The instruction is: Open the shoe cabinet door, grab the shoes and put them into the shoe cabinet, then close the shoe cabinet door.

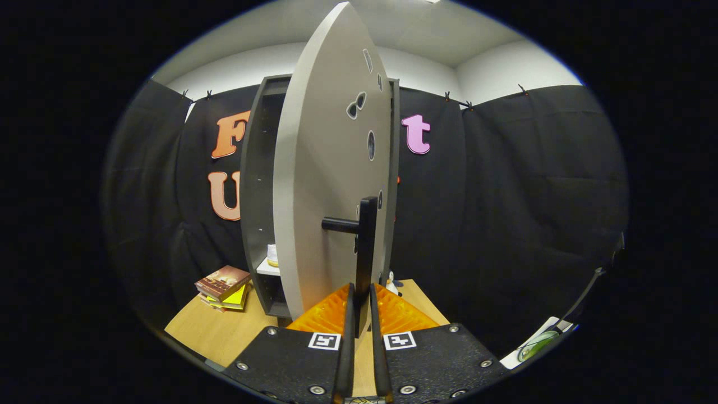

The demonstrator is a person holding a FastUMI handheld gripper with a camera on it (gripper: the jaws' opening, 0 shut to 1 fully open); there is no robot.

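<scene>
The shoe cabinet [259,185] is a dark grey upright box on the wooden table [216,331]. Its light grey door [325,168] stands swung partly open toward me, edge-on, with several cut-out holes in it. A black bar handle [366,247] sticks out from the door. My gripper [362,306] is shut on the lower end of this handle, which sits pinched between both fingers. Through the gap I see a shelf inside the cabinet with a small pale jar [272,255] on it. A small white object [392,283] peeks out behind the door's base; I cannot tell what it is.
A stack of books [223,287] lies on the table left of the cabinet. White walls rise above the booth's cloth. Off the table, low on the right, lie a white sheet and a green object [537,343].
</scene>
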